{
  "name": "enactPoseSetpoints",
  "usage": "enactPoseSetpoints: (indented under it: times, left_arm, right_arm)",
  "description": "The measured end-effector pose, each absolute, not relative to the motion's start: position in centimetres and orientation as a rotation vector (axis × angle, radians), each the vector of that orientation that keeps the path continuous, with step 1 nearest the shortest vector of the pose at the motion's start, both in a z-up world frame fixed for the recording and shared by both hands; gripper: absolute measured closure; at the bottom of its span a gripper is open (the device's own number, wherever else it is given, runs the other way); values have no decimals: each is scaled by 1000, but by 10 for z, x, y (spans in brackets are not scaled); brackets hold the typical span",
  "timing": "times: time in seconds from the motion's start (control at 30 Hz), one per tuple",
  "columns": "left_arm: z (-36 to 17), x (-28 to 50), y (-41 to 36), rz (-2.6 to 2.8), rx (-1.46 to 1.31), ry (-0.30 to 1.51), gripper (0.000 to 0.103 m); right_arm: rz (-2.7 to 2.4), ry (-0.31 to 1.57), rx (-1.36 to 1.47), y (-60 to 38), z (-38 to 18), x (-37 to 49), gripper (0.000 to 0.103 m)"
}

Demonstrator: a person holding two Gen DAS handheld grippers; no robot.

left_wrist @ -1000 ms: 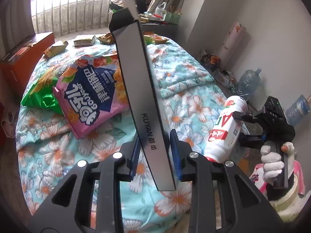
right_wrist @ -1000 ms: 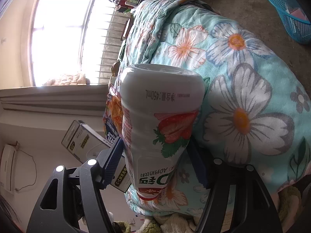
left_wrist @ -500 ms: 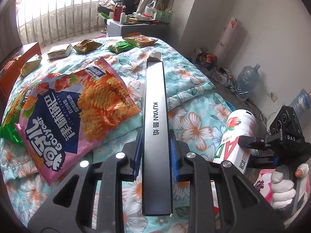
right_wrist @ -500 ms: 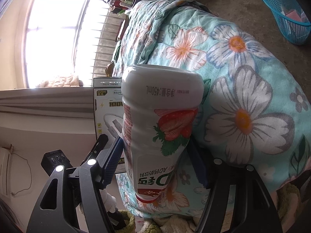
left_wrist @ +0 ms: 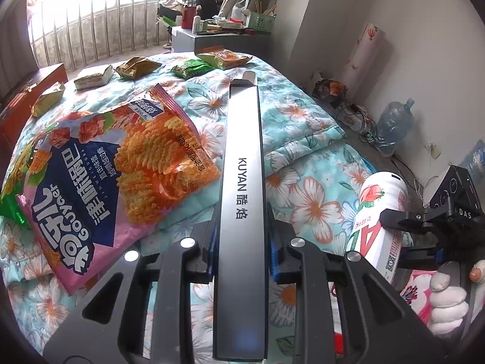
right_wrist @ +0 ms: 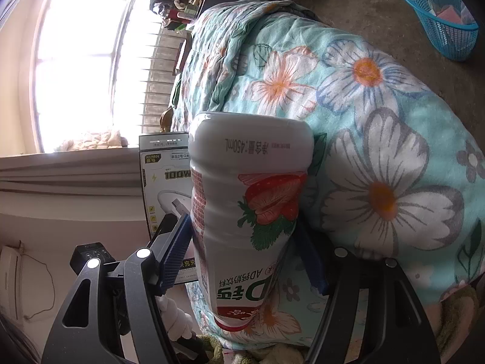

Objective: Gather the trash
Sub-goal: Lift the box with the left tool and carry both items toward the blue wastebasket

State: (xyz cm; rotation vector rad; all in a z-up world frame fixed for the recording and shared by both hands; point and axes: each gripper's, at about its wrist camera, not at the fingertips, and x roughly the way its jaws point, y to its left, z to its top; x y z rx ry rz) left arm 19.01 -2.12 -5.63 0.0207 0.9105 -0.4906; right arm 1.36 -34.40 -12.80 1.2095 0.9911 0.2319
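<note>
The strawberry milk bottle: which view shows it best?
The right wrist view: the strawberry milk bottle fills the centre, label and printing readable, pinched in the right hand-held gripper. The left wrist view shows it only small at the right edge, partly behind the left hand-held gripper, which holds a grey box.

A bed quilt [left_wrist: 306, 139] in pale turquoise, printed with large white and pink flowers with orange centres. A big snack bag [left_wrist: 100, 188] in pink and navy with white lettering and orange ridged chips pictured. A long grey box [left_wrist: 242, 212] with black lettering. A white bottle [right_wrist: 248, 200] printed with a red strawberry, green leaves and green characters. A blue mesh basket [right_wrist: 439, 15] on a grey-brown floor. Both black tools carry blue pads [right_wrist: 174, 254].
</note>
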Motion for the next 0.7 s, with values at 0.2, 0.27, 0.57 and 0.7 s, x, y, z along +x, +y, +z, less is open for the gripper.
enactPoseSetpoints:
  times: [0.2,0.27,0.57,0.7]
  left_arm:
    - [-52,180,-24,-475,48,872,80]
    - [-50,176,-24,-471,58,859,80]
    - [-35,164,-17,-449,73,804,80]
    - [-29,159,-16,-443,81,783,80]
  right_arm:
    - [231,977,1196,-344,-127,12,38]
    - [232,969,1183,-344,-125,10,38]
    - [220,929,1126,-343,-110,1,38]
    - [216,899,1089,-347,-99,-5,38]
